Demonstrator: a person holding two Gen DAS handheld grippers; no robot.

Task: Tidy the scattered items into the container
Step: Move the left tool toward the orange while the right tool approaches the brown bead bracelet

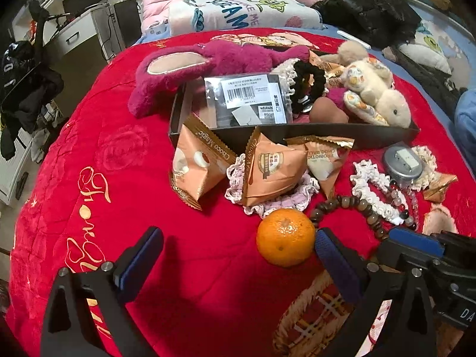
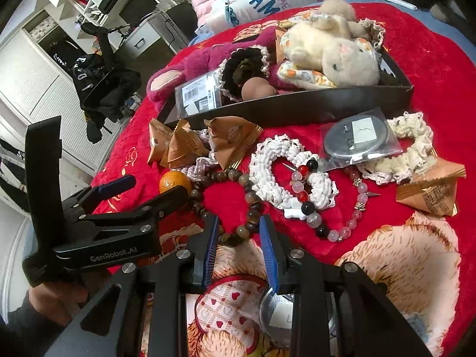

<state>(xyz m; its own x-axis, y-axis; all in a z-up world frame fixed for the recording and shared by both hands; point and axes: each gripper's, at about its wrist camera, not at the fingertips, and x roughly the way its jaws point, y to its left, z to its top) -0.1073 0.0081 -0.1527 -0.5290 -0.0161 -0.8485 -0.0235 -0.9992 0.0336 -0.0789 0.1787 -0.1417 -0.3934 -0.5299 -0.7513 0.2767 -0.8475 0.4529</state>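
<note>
Hovering low over the red bedspread, the left hand-held gripper is spread wide with the mandarin orange against its right pad, while the right hand-held gripper, fingers apart, straddles the brown bead bracelet. The black tray already holds a cream plush rabbit, a pink plush, a black scrunchie and a barcoded packet. Still scattered are "Choco Magic" snack packs, crochet scrunchies, a crystal bracelet and a bagged metal disc; the task looks roughly half done.
</note>
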